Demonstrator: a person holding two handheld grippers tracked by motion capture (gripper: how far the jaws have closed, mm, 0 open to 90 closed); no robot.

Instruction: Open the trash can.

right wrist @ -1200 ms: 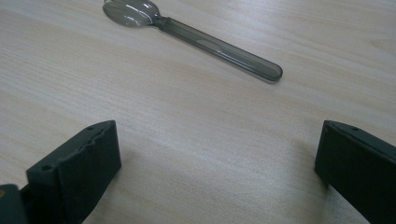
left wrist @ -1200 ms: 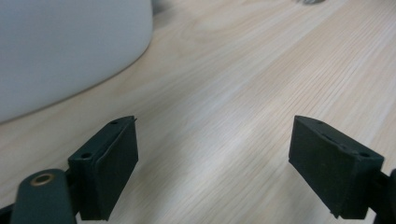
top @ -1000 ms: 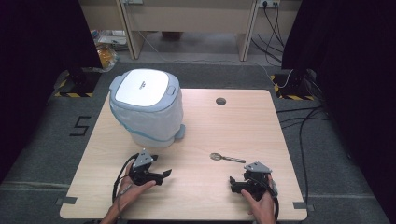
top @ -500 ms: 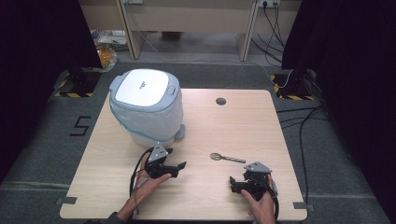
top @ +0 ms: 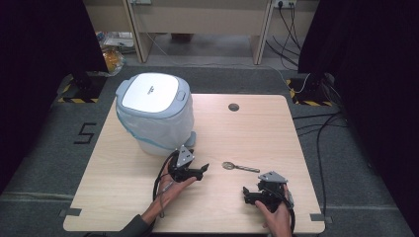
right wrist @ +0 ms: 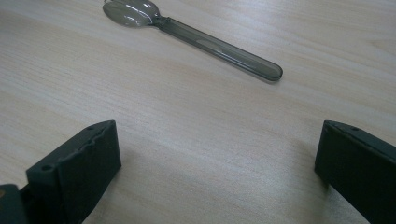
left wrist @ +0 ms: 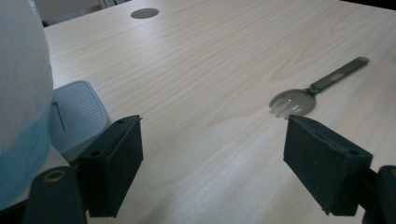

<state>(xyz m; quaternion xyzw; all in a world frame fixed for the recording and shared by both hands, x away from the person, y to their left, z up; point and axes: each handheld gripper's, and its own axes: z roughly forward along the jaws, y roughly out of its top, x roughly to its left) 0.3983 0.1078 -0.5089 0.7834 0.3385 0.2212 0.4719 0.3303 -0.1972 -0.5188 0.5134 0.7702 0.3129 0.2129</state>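
Your left gripper point(top: 201, 170), jaws apart after just narrowing a little with nothing between them, points at the spork point(left wrist: 299, 99) lying flat on the bench point(top: 257, 128) between both hands, while your right gripper point(top: 245, 193) rests wide open nearby.

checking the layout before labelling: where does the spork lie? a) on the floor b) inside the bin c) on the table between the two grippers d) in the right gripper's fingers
c: the spork lies flat on the table, between the left gripper and the right gripper, touching neither.
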